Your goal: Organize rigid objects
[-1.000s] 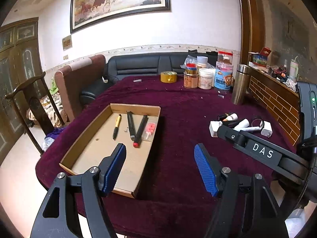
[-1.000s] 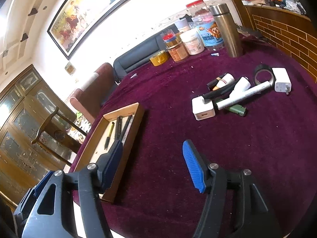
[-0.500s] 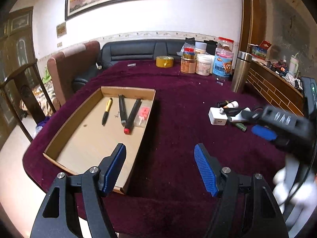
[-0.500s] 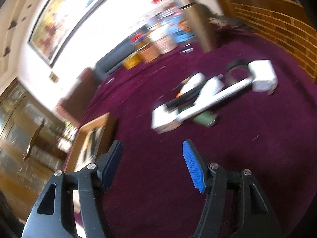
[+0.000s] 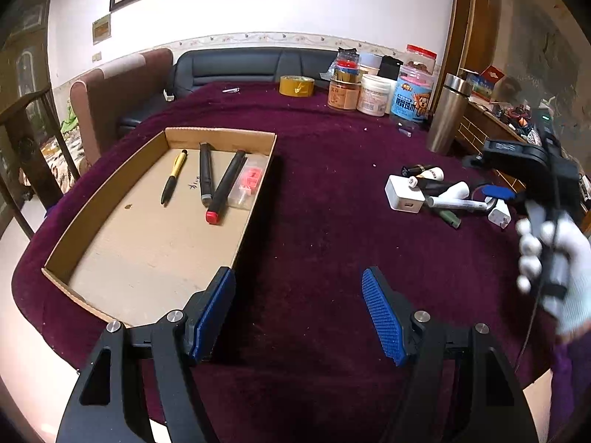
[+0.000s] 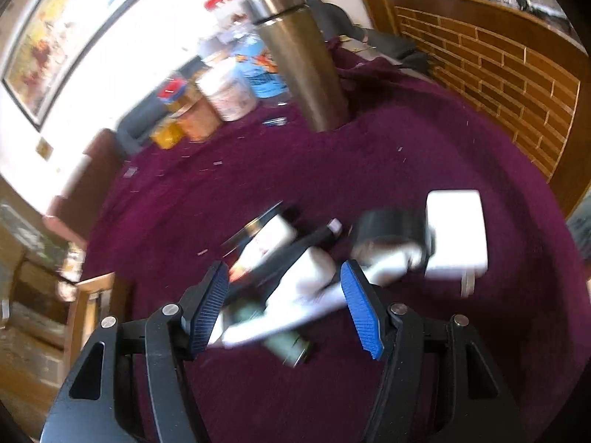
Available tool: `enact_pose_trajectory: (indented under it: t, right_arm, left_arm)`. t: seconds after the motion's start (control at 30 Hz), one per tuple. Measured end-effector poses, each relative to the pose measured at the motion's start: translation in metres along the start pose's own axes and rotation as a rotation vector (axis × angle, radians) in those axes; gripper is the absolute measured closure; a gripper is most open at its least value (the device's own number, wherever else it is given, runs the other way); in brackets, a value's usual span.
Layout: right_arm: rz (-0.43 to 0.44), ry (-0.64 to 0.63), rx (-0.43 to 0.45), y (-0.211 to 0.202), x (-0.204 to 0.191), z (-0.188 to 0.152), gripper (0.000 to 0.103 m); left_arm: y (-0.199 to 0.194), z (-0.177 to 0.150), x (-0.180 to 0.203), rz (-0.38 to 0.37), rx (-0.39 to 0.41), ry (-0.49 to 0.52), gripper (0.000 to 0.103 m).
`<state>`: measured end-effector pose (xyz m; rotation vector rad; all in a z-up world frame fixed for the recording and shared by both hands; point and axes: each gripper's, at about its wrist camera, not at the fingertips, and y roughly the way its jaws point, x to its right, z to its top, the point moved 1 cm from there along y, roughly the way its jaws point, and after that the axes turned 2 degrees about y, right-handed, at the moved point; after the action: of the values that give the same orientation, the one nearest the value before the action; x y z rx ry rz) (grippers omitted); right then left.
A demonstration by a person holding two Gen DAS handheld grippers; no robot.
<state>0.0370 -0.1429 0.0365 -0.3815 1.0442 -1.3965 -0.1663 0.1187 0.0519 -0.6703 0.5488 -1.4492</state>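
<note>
A cardboard tray on the maroon tablecloth holds a yellow pen, two black markers and a pink item. A pile of small objects lies to the right: a white charger, a white marker, a green lighter and a second white adapter. My left gripper is open and empty above the cloth, beside the tray's near right corner. My right gripper is open, low over the pile, with the white marker between its fingers; the view is blurred.
Jars, a blue-labelled tub, yellow tape and a steel flask stand at the far side. A brick-patterned wall borders the right. A black tape roll lies beside the adapter.
My right gripper has swung forward and down from mid-table to straddle the pile. My left gripper has risen, tilting down a little; the tray contents are unchanged.
</note>
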Motion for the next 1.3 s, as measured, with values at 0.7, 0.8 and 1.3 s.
enact_pose_trajectory:
  t: [0.7,0.8,1.3]
  right_arm:
    - [0.193,-0.414,-0.314,0.008,-0.081,-0.096,0.062]
    - [0.199,-0.340,-0.264,-0.012,-0.060,-0.088,0.062]
    - [0.229,-0.277,-0.223,-0.020,-0.059,-0.087,0.062]
  left_arm:
    - [0.019,-0.005,-0.012,-0.033,-0.066,-0.042,0.037]
    - [0.017,-0.005,-0.011,-0.033,-0.061,-0.038,0.037]
    - [0.020,-0.008,-0.004,-0.049,-0.085,-0.023,0.037]
